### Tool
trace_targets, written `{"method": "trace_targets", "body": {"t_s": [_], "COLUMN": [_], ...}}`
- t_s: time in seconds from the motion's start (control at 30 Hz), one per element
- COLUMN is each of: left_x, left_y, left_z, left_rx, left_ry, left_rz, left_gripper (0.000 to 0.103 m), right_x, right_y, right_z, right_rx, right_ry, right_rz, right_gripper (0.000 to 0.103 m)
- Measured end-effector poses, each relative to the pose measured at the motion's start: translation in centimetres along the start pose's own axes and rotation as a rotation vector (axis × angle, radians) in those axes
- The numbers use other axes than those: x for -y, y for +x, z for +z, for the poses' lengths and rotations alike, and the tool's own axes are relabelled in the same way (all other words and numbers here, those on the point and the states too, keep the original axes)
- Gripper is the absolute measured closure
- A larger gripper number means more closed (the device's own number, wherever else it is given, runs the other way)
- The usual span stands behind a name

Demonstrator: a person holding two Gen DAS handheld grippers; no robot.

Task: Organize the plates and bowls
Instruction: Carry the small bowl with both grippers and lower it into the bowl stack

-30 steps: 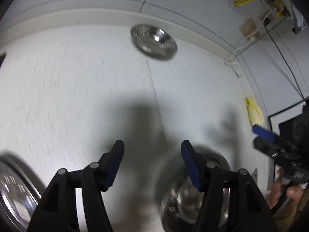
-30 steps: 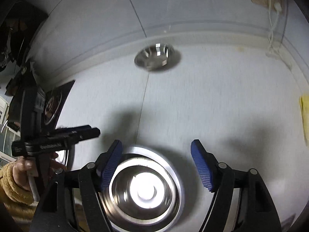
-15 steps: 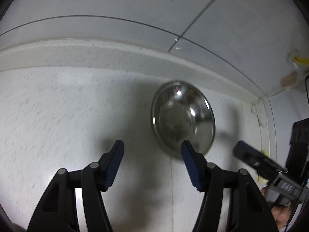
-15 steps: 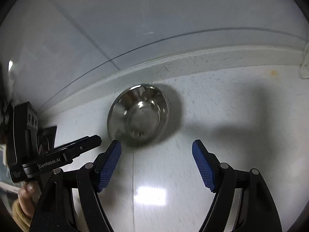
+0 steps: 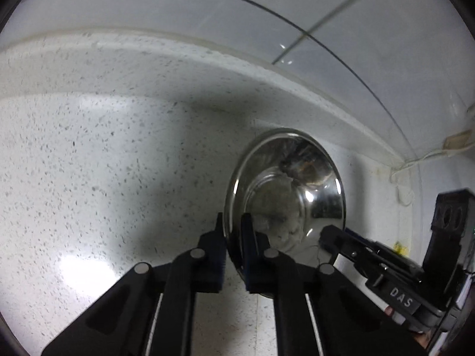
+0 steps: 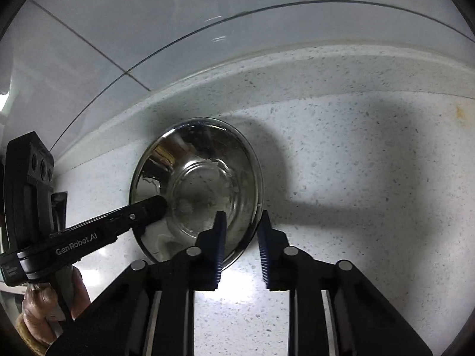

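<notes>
A shiny steel bowl (image 5: 285, 190) sits on the white speckled counter near the back wall; it also shows in the right wrist view (image 6: 196, 187). My left gripper (image 5: 233, 237) is shut on the bowl's left rim, one finger inside and one outside. My right gripper (image 6: 240, 237) straddles the bowl's right rim with its jaws narrowed, a small gap still showing beside the rim. Each gripper shows in the other's view: the right gripper (image 5: 329, 234) and the left gripper (image 6: 157, 204).
The counter (image 5: 104, 178) ends at a raised backsplash ledge (image 5: 178, 56) under a tiled wall. White cables (image 5: 415, 160) hang in the far right corner. A hand (image 6: 47, 305) holds the left gripper's handle.
Both grippers moved forward to the bowl and closed from wide open; the left now clamps the left rim, the right has narrowed around the right rim.
</notes>
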State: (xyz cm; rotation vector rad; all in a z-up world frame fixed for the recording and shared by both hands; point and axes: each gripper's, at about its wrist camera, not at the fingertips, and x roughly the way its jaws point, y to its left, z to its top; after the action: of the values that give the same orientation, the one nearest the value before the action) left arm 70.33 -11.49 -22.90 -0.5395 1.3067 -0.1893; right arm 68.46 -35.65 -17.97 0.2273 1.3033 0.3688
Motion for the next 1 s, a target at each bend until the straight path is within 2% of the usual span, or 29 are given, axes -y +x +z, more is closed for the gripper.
{"method": "trace_targets", "body": {"t_s": [0.07,0.2,0.3,0.43,0.6,0.73,0.87,1.0], "left_x": [-0.5,1.1,2.3,4.7,7.2,9.0,8.1,6.8], "left_y": [-0.9,-4.3,-8.3,-13.9,-19.4,-21.5,-20.8,-18.3], "left_z": [0.0,-0.6,-1.8,-5.3,-11.8,-17.8,-23.7,-28.4], "left_rx": [0.014,0.062,0.102,0.149,0.168,0.157,0.067,-0.010], "left_ry": [-0.022,0.030,0.055,0.115,0.176,0.232,0.246,0.259], "left_rz": [-0.054,-0.057,-0.098,-0.137,-0.204,-0.244,-0.262,-0.234], "left_gripper": [0.096,0.096,0.096,0.096,0.096,0.096,0.096,0.096], "right_x": [0.0,-1.4,-2.6,-4.2,-5.4,-5.4,-4.1,-1.8], "right_y": [-0.9,-4.0,-7.7,-13.5,-20.7,-24.6,-24.9,-22.8], "right_z": [-0.1,-0.5,-1.6,-4.8,-11.8,-18.8,-25.7,-30.2], "right_rx": [0.018,0.066,0.115,0.171,0.239,0.268,0.229,0.162], "right_ry": [0.010,-0.030,-0.050,-0.077,-0.106,-0.111,-0.078,-0.023], "right_rz": [0.025,0.005,0.016,0.029,0.030,0.025,0.030,0.050], "right_gripper": [0.092,0.092,0.092,0.092,0.092,0.092,0.091,0.091]}}
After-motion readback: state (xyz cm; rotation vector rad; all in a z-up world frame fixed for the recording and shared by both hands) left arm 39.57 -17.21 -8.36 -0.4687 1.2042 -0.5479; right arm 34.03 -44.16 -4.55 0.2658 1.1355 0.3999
